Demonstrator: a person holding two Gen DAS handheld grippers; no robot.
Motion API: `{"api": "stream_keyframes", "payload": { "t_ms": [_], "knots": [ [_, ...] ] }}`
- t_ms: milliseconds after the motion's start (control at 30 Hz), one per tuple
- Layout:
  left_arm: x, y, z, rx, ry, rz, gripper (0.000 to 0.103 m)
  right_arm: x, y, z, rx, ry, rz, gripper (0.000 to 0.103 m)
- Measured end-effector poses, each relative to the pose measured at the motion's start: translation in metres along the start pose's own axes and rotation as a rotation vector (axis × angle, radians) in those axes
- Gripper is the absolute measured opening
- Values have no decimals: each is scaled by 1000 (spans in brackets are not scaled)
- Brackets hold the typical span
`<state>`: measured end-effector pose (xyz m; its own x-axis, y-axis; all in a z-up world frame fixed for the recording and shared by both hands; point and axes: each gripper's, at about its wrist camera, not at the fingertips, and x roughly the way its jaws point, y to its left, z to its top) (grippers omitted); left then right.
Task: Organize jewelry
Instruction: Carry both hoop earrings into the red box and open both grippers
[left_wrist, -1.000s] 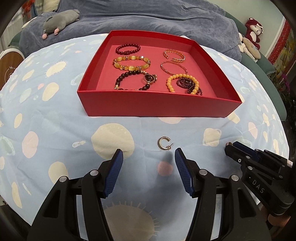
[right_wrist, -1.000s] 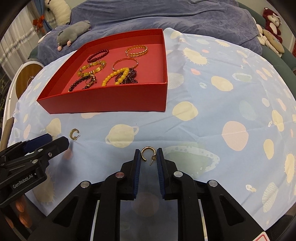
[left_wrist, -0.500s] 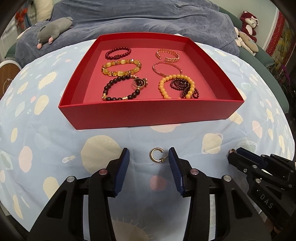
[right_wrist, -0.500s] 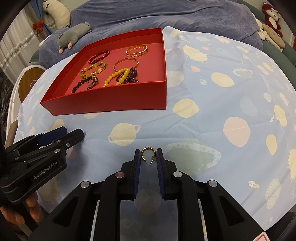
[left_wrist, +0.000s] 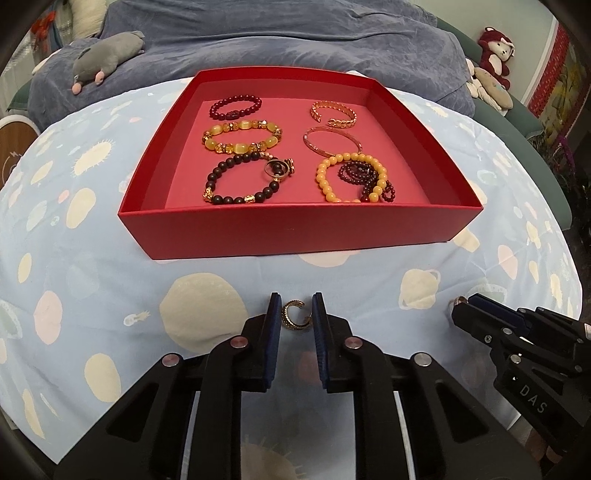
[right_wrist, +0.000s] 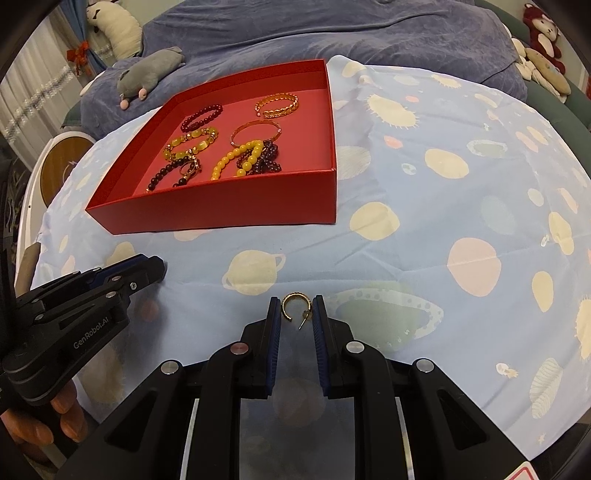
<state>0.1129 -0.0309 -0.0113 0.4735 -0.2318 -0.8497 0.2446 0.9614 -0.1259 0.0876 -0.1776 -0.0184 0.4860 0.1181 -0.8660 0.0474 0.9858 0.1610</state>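
A red tray (left_wrist: 295, 230) (right_wrist: 221, 212) holding several bracelets sits on the planet-print cloth. My left gripper (left_wrist: 295, 314) is shut on a gold hoop earring (left_wrist: 293, 315), close over the cloth in front of the tray. My right gripper (right_wrist: 296, 312) is shut on a second gold hoop earring (right_wrist: 294, 308), with its post pointing down, above the cloth. The right gripper also shows at the right in the left wrist view (left_wrist: 458, 306), and the left gripper shows at the left in the right wrist view (right_wrist: 159, 267).
Inside the tray lie dark red, yellow, black and gold bracelets (left_wrist: 240, 136). A blue-covered sofa with a grey plush toy (left_wrist: 107, 61) stands behind the table. More plush toys (left_wrist: 493, 48) sit at the far right. The cloth (right_wrist: 461, 184) spreads right of the tray.
My left gripper moved forward around the earring on the cloth and closed on it. My right gripper kept its hold on its earring and barely moved.
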Motion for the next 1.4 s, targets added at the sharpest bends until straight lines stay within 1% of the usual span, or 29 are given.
{"api": "stream_keyframes", "payload": {
  "t_ms": [233,500,667,733,900,1000,1167,1400],
  "knots": [
    [-22,2,4,-18,-28,-20,17,-16,6,6,-6,-31,23,16],
    [-52,1,21,-24,-83,-45,17,-40,18,22,-21,-88,48,16],
    [-62,-2,40,-12,-107,-45,17,-48,25,42,-42,-122,51,17],
    [-64,-4,47,-3,-118,-32,17,-50,28,53,-44,-139,58,17],
    [-58,-3,70,11,-125,1,17,-49,30,82,-42,-169,69,17],
    [-51,1,85,8,-126,8,17,-44,30,100,-40,-180,73,17],
    [-36,5,107,12,-122,23,17,-29,30,125,-37,-183,77,17],
    [-8,10,131,23,-106,41,17,-2,34,150,-47,-172,77,17]
  ]
}}
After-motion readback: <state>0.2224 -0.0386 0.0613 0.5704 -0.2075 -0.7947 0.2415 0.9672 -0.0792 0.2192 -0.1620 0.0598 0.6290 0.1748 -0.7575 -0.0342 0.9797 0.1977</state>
